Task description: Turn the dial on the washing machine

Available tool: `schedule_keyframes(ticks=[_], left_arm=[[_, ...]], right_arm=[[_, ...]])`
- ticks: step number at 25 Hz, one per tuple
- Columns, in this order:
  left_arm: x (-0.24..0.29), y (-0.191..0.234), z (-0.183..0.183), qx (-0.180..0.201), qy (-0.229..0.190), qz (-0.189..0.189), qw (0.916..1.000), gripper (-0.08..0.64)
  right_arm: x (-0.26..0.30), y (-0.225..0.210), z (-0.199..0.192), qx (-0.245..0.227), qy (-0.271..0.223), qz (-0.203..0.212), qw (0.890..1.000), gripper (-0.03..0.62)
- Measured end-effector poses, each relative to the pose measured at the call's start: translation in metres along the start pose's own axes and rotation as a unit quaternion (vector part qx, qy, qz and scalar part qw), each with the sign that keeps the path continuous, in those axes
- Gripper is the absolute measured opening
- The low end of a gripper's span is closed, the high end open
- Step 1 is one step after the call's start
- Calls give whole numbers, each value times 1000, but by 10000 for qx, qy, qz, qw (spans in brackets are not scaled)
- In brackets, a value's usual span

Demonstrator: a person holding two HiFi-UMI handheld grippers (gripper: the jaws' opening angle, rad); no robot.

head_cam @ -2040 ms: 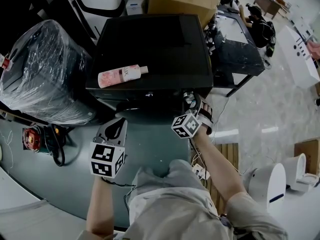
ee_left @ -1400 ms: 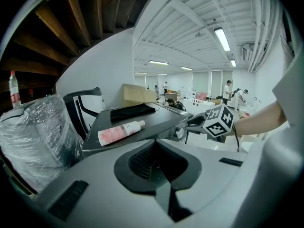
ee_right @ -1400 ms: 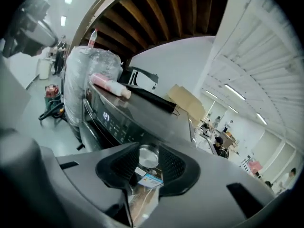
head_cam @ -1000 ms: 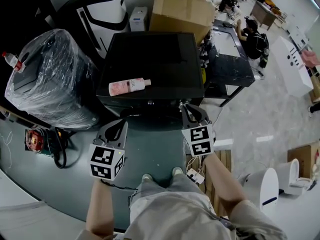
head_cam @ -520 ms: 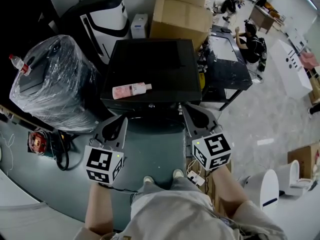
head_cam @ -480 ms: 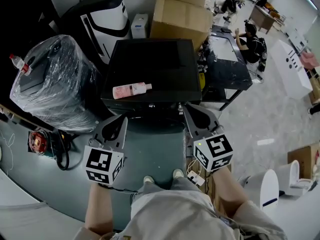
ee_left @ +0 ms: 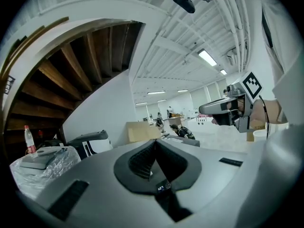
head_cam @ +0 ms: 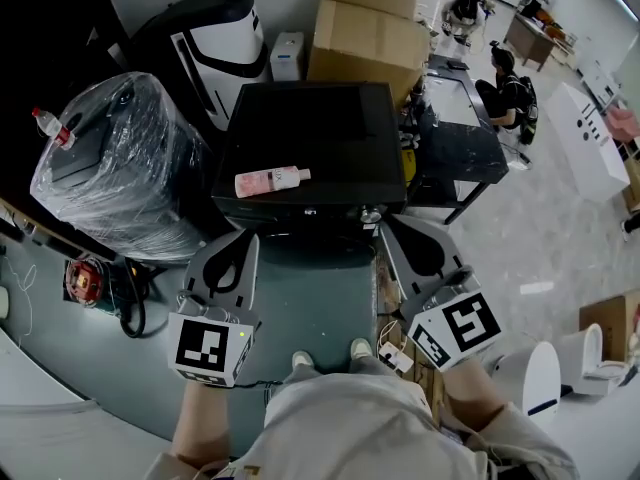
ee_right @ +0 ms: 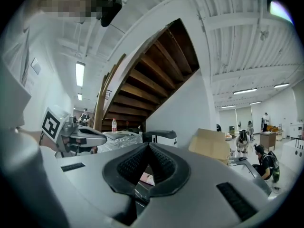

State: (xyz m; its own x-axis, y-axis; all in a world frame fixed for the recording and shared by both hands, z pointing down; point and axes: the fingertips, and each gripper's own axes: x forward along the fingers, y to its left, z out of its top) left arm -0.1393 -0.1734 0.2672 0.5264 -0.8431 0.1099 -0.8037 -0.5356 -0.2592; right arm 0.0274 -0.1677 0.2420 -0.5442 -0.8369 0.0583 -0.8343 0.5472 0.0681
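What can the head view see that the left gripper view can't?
Only the head view shows the person's shoes and the marker cube on the left gripper. Only the left gripper view shows the ceiling lights and the underside of the wooden stairs. Both show the cardboard box, the plastic-wrapped bundle and the right gripper.

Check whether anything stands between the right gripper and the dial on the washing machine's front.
Nothing visible does. The right gripper, jaws shut and empty, points at the front of the washing machine, with only open air between it and the dial. The pink bottle lies on the machine's top, left of that path.
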Motion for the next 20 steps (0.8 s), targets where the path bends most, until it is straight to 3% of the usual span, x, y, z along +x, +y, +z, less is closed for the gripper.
schedule_keyframes(ticks=[11,16,20], left_arm=[[-17,2,22,138,-83,44,9999,21],[-16,4,18,106,10,75,9999,21],[-14,3,22,122,2,63,9999,21]], right_arm=[[-13,7,13,0,-143,108,9998,28],[-13,8,24,395,-340,268,9983,28],[-15,6,26,383,-331,266,9984,28]])
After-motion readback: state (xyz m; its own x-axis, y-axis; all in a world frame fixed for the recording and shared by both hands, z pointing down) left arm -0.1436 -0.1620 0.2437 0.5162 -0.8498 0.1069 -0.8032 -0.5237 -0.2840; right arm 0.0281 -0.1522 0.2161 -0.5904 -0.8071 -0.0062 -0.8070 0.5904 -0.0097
